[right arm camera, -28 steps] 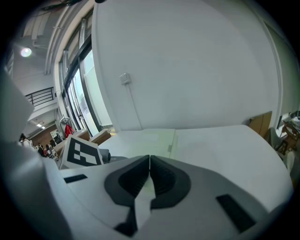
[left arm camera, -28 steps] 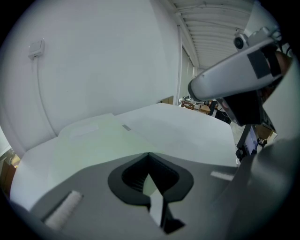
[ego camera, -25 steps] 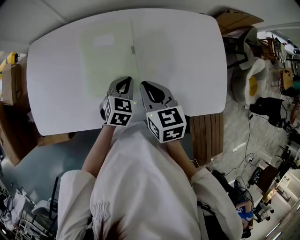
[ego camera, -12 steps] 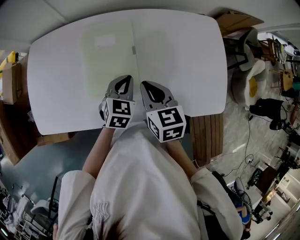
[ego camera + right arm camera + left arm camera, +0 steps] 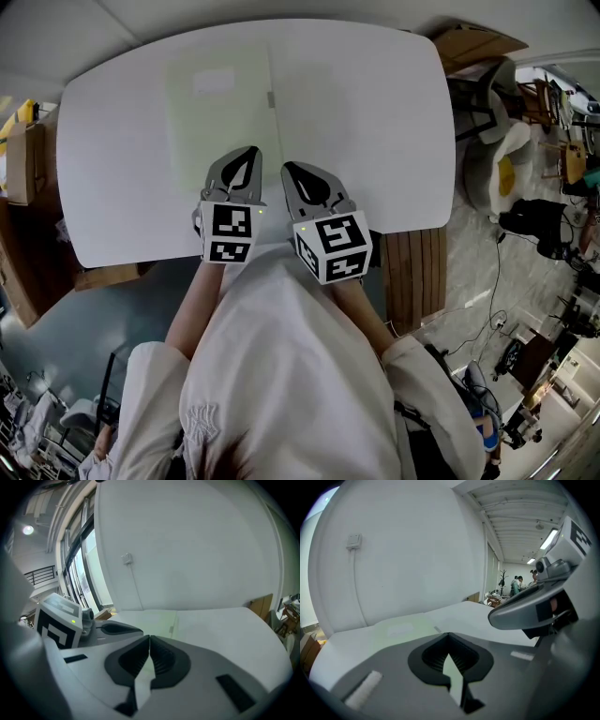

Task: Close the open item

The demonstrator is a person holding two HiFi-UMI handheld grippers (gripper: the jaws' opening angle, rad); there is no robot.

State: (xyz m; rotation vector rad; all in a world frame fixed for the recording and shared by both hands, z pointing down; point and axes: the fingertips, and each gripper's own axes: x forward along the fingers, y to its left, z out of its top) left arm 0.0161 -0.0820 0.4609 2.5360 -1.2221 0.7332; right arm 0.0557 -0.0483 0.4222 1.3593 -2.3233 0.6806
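Though washed out, the folder (image 5: pixel 251 112) on the table (image 5: pixel 398 150) looks open.

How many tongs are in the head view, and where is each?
2. The left tongs are over the near edge of the open folder on the table. The right tongs are just beside them, to the right. Both are shut and empty. None seem hidden.
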